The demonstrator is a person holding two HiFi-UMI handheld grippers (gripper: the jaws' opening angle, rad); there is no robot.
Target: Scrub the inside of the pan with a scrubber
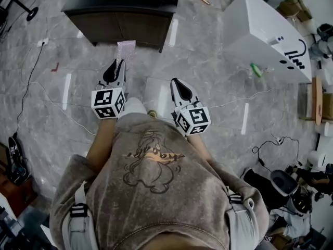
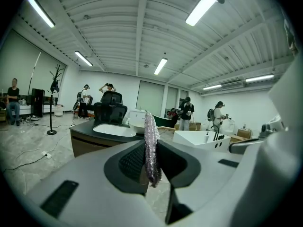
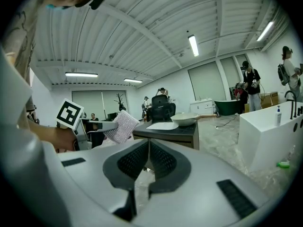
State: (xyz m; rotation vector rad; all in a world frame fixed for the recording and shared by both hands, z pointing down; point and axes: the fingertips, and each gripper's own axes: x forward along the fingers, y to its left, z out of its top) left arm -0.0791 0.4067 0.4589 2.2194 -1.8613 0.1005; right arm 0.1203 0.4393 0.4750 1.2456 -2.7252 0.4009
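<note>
Between the clamped jaws of the left gripper point(image 1: 117, 66) stands the silvery scrubber point(image 2: 150, 145), pinched upright. Well ahead, the pale pan point(image 3: 188, 119) sits on a dark cabinet point(image 3: 170, 132) beside a white basin point(image 3: 162, 125); its inside cannot be seen. The right gripper point(image 3: 148, 148) is closed and empty. Its cube point(image 1: 193, 120) carries black-and-white square markers.

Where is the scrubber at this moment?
The scrubber is clamped in the left gripper, held in the air left of centre in the head view, just short of the dark cabinet where the pan sits.
</note>
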